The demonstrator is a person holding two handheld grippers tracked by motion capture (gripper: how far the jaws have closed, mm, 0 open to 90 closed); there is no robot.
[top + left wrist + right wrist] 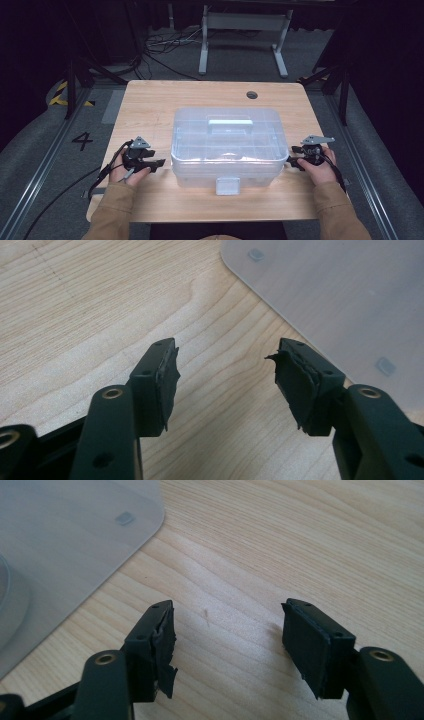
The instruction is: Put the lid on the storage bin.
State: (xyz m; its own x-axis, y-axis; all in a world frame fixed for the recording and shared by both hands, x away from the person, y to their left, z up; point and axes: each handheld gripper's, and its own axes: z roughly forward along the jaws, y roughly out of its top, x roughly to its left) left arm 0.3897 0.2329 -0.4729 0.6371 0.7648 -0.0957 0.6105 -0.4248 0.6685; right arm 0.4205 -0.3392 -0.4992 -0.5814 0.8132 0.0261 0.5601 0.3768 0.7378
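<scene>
Squarely in the middle of the worktop [150, 102] sits a clear plastic box [226, 145] with a handle on its lid and a latch [227, 185] on the side facing the near edge. Its long axis runs from left to right, so each short end faces one tool. The left tool [159, 163] rests just beside the box's left end, and the right tool [291, 161] sits at the right end, a little closer to the wall. Both stand wide with nothing between the jaws; each gripper view shows only bare wood there and a rounded corner of the box off to one side. Neither hand looks clearly better placed. What lies inside the box is blurred by the cloudy plastic, and whether the latch is fastened cannot be told.
</scene>
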